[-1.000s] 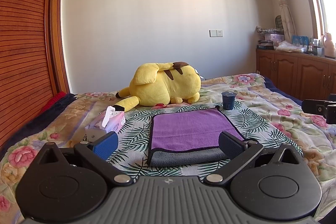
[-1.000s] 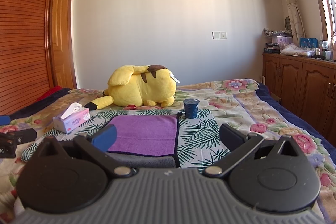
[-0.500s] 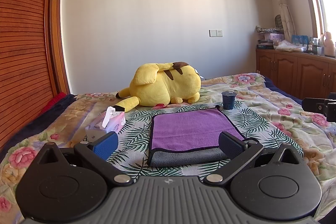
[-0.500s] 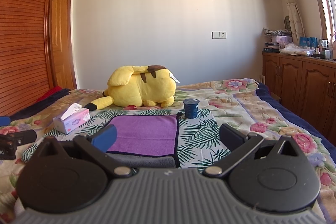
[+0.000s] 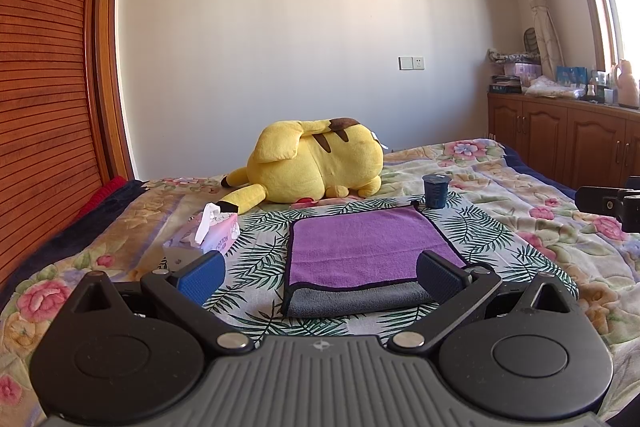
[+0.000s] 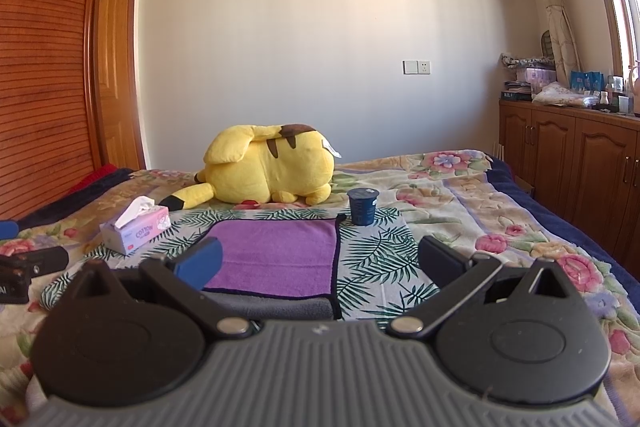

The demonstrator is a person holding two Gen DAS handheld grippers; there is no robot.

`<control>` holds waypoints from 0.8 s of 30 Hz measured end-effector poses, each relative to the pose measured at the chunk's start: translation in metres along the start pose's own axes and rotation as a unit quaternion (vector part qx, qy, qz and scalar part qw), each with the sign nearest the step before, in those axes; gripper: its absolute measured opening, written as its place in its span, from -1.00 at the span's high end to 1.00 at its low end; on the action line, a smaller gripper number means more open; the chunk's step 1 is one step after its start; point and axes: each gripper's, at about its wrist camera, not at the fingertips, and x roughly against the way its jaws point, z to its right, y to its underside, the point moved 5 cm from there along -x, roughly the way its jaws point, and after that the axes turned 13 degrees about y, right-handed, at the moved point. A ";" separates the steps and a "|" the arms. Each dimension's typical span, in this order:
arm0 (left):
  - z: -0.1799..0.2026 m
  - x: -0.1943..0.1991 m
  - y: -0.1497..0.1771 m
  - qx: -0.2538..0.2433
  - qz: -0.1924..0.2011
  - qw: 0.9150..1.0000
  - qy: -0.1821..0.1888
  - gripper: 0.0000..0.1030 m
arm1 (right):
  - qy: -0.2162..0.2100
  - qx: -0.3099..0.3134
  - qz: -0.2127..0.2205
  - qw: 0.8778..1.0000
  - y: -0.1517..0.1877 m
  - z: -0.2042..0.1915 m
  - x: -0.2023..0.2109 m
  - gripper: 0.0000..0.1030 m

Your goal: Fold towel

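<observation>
A purple towel (image 5: pixel 368 247) with a grey underside lies folded flat on the bed, its grey layer showing along the near edge. It also shows in the right wrist view (image 6: pixel 276 255). My left gripper (image 5: pixel 320 277) is open and empty, held just before the towel's near edge. My right gripper (image 6: pixel 320 265) is open and empty, over the towel's near right part. The right gripper's body shows at the right edge of the left wrist view (image 5: pixel 608 205), and the left gripper's body at the left edge of the right wrist view (image 6: pixel 24 267).
A yellow plush toy (image 5: pixel 316 163) lies behind the towel. A dark blue cup (image 5: pixel 436 190) stands at the towel's far right corner. A pink tissue box (image 5: pixel 208 233) sits left of the towel. Wooden cabinets (image 6: pixel 576 155) stand to the right, a wooden wardrobe (image 5: pixel 44 75) to the left.
</observation>
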 end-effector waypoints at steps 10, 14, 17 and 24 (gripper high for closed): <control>0.000 -0.005 0.006 -0.002 -0.007 1.000 -0.001 -0.69 | 0.003 0.003 -0.004 1.000 0.001 0.002 -0.002 -1.00; -0.001 -0.008 0.008 -0.002 -0.017 1.000 -0.003 -0.69 | 0.006 0.010 -0.007 1.000 0.001 0.000 -0.005 -1.00; 0.000 -0.011 0.007 -0.004 -0.021 1.000 -0.004 -0.69 | 0.004 0.015 -0.006 1.000 0.000 -0.003 -0.008 -1.00; 0.002 -0.022 0.006 -0.016 -0.027 1.000 -0.002 -0.69 | -0.007 0.031 -0.002 0.999 0.000 -0.011 -0.014 -1.00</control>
